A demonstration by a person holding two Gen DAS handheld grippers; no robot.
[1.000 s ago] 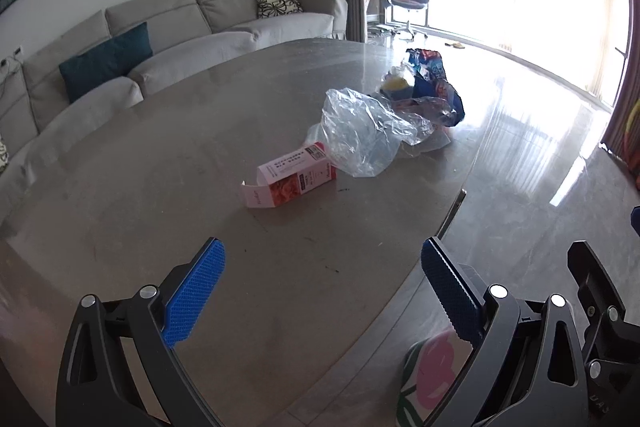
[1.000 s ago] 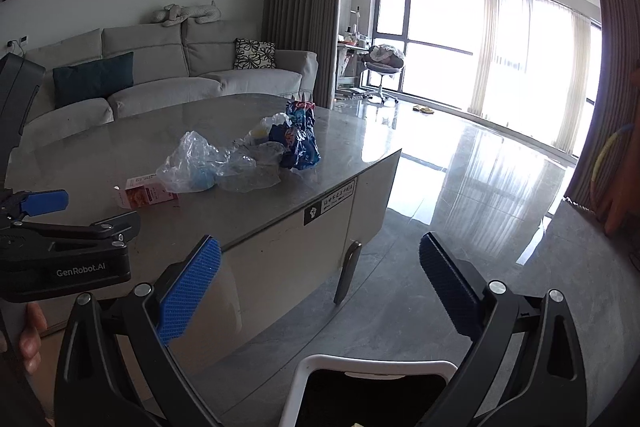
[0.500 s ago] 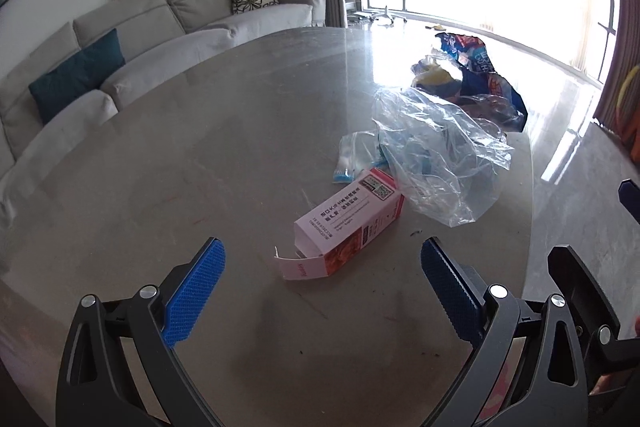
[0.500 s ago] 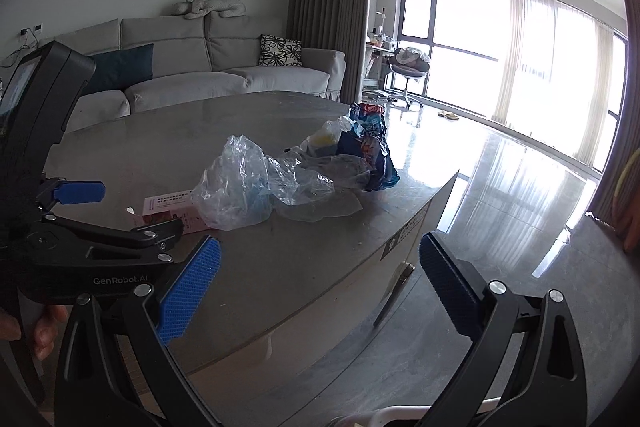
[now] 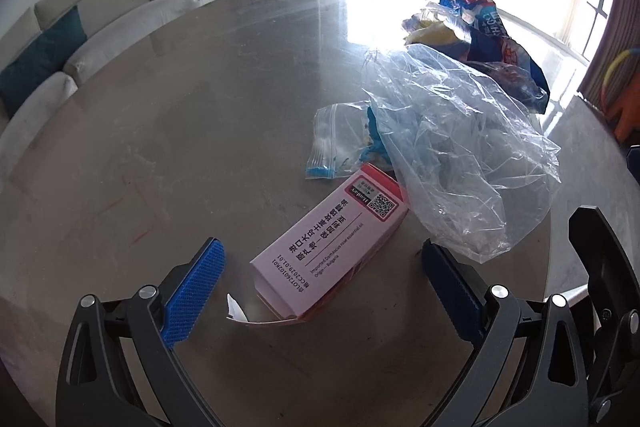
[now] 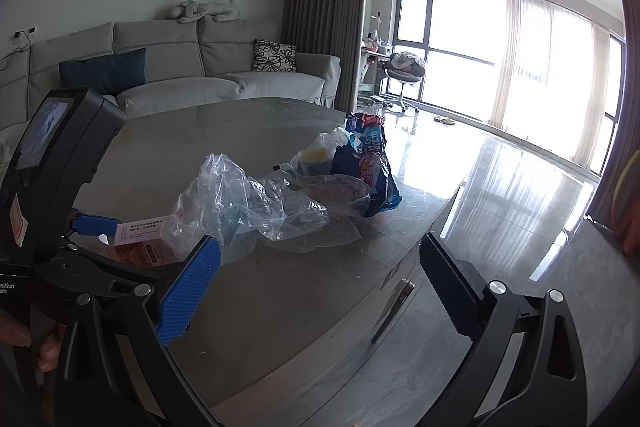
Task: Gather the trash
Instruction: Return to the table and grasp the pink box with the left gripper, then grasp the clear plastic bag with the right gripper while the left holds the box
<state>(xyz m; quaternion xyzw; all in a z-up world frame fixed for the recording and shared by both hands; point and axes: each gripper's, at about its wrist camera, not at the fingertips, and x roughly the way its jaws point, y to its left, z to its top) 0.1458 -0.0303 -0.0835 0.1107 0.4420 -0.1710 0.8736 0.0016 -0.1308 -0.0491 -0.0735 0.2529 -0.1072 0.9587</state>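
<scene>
A pink and white carton (image 5: 332, 247) lies on its side on the grey table (image 5: 180, 131), its open flap toward me. My left gripper (image 5: 322, 291) is open, its fingers on either side of the carton's near end, not touching it. Behind the carton lie a small zip bag (image 5: 334, 143), a crumpled clear plastic bag (image 5: 460, 147) and a blue snack bag (image 5: 492, 27). In the right wrist view my right gripper (image 6: 320, 287) is open and empty above the table's near edge, with the left gripper (image 6: 96, 227) at its left, around the carton (image 6: 140, 239).
A grey sofa (image 6: 180, 75) with cushions stands behind the table. A bright window and a shiny floor (image 6: 500, 187) lie to the right. A chair (image 6: 404, 75) stands by the window. The table's right edge (image 6: 420, 247) drops to a cabinet front.
My left gripper has moved forward and down over the table until the carton lies between its open fingers. My right gripper has moved up and closer to the table.
</scene>
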